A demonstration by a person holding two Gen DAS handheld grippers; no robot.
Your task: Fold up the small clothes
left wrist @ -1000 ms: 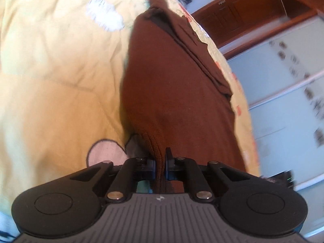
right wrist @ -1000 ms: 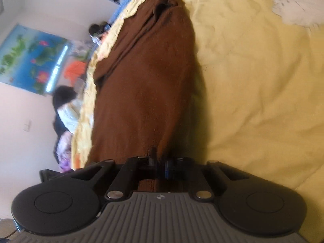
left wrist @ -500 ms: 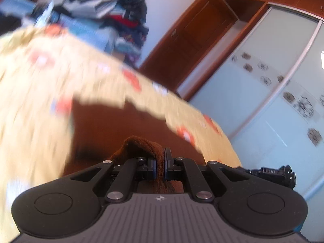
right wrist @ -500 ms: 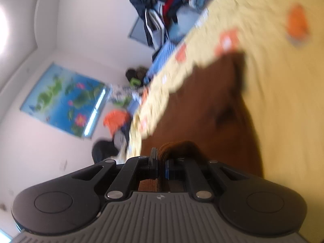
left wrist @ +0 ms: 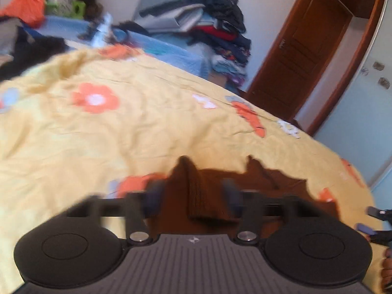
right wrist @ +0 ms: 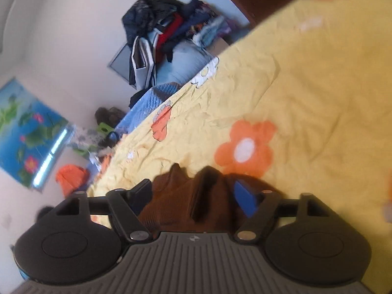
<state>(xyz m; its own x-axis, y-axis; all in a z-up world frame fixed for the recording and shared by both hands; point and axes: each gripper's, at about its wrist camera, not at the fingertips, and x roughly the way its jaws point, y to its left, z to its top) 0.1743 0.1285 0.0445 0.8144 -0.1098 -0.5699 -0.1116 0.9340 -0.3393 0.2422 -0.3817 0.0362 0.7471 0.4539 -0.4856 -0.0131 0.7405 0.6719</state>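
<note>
One brown knit garment (left wrist: 210,196) lies on the yellow flowered bedspread (left wrist: 98,132), which serves as the landmark here; the garment sits at the bedspread's near edge, directly under both tools. Two grippers are in play. The left gripper (left wrist: 193,196) has its jaws opening, standing wide, with a raised fold of the brown knit between them but neither of its two fingers pressing on it. The right gripper (right wrist: 193,196) is likewise opening, its two fingers spread wide with bunched brown cloth (right wrist: 196,196) between them and a gap on each side; one blue pad (right wrist: 243,198) shows on its right finger. In the left wrist view the other tool's tip (left wrist: 374,223) shows just off the bedspread's right edge. Beyond the bedspread's far edge sits one heap of dark and red clothes (left wrist: 215,24), and one brown wooden door (left wrist: 294,56) stands to the right of that heap. To the far left of the bedspread, in the right wrist view, hangs one blue poster with flowers (right wrist: 27,132). One large orange flower (right wrist: 245,144) is printed on the bedspread just beyond the garment.
</note>
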